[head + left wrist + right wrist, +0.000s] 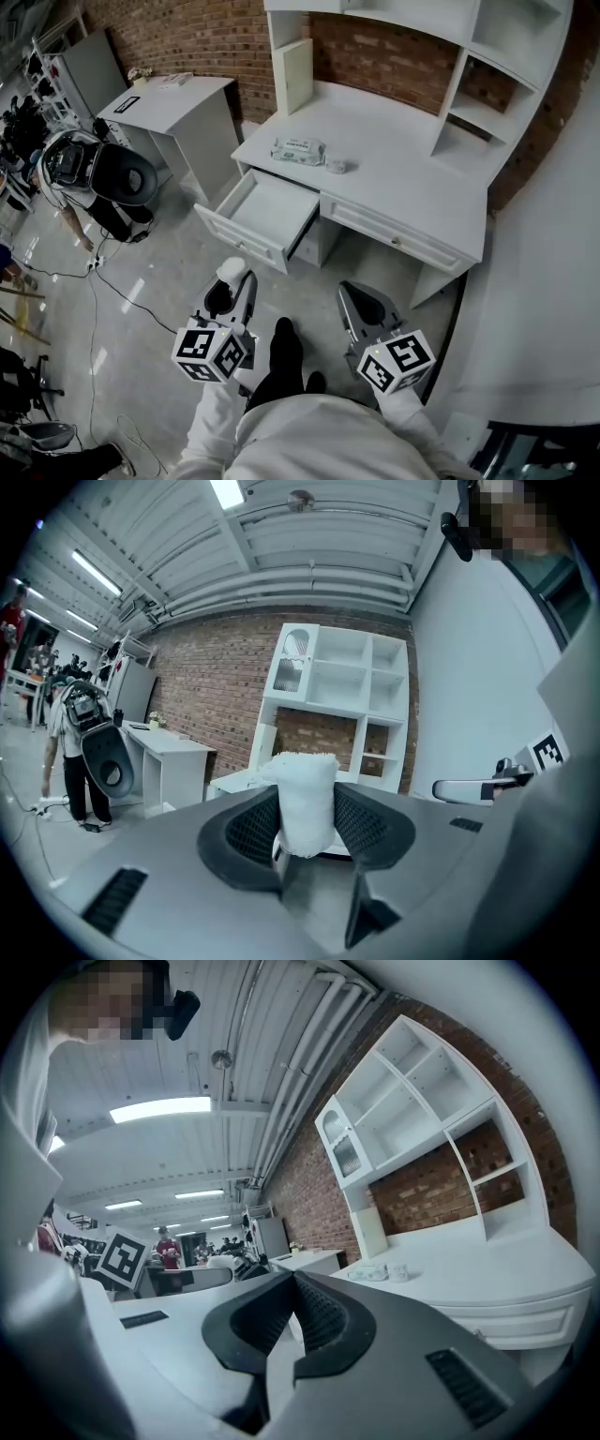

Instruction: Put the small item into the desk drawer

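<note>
White drawer (270, 212) open, wipes pack (298, 150) on desk (398, 155)

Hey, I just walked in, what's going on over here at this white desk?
A person stands facing a white desk with a gripper in each hand. The left gripper has its jaws closed on a small white roll, held short of the desk. The right gripper is empty, jaws together. The drawer is pulled open and the roll is not in it yet. A wipes pack lies on the desktop.
</note>
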A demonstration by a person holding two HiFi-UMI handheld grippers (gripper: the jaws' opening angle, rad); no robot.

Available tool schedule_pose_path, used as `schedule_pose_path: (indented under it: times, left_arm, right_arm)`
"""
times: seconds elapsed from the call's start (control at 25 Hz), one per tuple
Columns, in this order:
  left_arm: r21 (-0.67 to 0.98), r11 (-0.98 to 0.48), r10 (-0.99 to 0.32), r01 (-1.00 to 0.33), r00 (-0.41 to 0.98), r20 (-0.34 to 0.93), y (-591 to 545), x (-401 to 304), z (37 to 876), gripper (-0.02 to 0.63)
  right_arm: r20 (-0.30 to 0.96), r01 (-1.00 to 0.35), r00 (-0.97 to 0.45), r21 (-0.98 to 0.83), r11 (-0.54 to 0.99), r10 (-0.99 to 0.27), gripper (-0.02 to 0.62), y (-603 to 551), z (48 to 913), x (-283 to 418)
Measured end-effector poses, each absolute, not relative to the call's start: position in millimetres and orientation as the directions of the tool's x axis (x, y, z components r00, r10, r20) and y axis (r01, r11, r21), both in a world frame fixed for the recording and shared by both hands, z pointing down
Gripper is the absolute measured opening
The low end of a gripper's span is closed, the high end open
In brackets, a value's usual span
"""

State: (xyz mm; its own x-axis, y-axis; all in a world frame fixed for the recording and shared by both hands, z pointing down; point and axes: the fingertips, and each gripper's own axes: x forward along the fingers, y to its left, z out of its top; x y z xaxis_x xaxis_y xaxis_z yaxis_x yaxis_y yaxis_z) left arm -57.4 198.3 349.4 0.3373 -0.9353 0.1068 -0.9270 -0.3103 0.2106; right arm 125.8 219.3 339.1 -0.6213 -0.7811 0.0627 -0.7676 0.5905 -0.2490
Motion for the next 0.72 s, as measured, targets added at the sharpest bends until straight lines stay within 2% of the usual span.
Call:
schedule_pose_path:
  times: [0.72]
  left_arm:
    - [0.224, -0.320, -0.934, -0.921, 0.346, 0.090, 70, -87, 356, 0.183]
  right_arm:
    - [0.073, -0.778, -0.611, -0.238, 0.581, -0.789, 0.028, 96, 344, 95]
